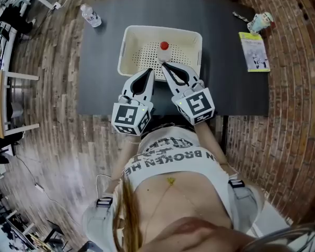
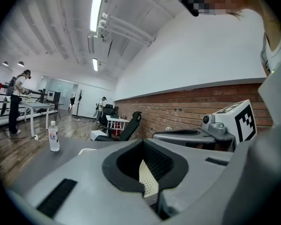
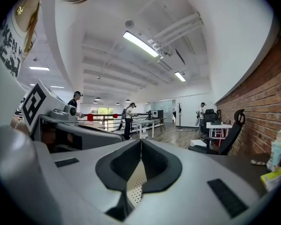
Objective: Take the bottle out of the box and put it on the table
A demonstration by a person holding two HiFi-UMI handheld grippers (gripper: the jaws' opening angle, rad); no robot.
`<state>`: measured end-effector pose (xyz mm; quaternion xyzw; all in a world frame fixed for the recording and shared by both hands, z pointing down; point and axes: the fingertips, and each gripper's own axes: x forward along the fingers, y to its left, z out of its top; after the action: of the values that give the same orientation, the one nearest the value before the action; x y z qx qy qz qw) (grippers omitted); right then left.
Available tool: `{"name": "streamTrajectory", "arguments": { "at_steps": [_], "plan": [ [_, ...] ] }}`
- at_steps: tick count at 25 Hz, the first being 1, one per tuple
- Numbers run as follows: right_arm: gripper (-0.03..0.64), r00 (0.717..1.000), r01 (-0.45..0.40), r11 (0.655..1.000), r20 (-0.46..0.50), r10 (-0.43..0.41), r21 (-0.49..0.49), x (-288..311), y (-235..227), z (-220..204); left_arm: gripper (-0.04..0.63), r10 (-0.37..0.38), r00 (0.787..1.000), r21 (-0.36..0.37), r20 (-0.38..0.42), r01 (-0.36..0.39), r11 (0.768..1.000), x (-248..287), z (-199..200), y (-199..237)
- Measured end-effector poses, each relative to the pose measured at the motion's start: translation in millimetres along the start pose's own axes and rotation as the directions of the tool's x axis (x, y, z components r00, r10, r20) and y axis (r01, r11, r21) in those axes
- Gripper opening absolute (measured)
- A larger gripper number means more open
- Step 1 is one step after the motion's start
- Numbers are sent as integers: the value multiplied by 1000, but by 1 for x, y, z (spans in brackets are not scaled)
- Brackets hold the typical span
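**Grippers, two.** The left gripper (image 1: 148,74) and right gripper (image 1: 165,65) sit side by side over the near wall of the box (image 1: 127,41), tips pointing into it. Both pairs of jaws are closed tip to tip with nothing clamped. Each gripper view shows only perforated box floor through the oval gap behind the tips.

**Box, one.** It is white and perforated, and rests on the dark table (image 1: 236,93).

**Bottles, two.**
- The red-capped bottle (image 1: 164,47) stands upright inside the box, just beyond the right gripper's tips. Whether they touch cannot be told. It appears in the head view alone.
- The clear water bottle (image 1: 90,16) stands upright at the table's far left corner, well apart from the box. It is seen in the head view and the left gripper view, not the right one.

**Booklet, one; cup-like item, one.** The yellow-green booklet (image 1: 253,51) lies near the table's right edge, with the small pale cup-like item (image 1: 261,21) just beyond it. Both appear in the head view and the right gripper view, not the left.

**Office chair, one.** The black office chair (image 2: 131,124) stands past the table and appears in both gripper views.

**People.** The people (image 2: 16,102) stand far back in both gripper views, too small for a sure count.
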<state>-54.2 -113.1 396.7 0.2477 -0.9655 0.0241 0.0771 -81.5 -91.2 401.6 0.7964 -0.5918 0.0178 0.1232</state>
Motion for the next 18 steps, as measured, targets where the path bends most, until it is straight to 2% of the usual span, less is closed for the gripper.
{"name": "streamTrajectory", "arguments": {
  "at_steps": [7, 18],
  "plan": [
    [9, 996, 92, 996, -20, -92, 16, 19, -2, -1, 5, -109, 994, 12, -27, 109, 994, 10, 4, 15],
    [9, 979, 198, 980, -45, -198, 4, 54, 12, -1, 5, -209, 977, 13, -40, 209, 978, 4, 5, 56]
  ]
}}
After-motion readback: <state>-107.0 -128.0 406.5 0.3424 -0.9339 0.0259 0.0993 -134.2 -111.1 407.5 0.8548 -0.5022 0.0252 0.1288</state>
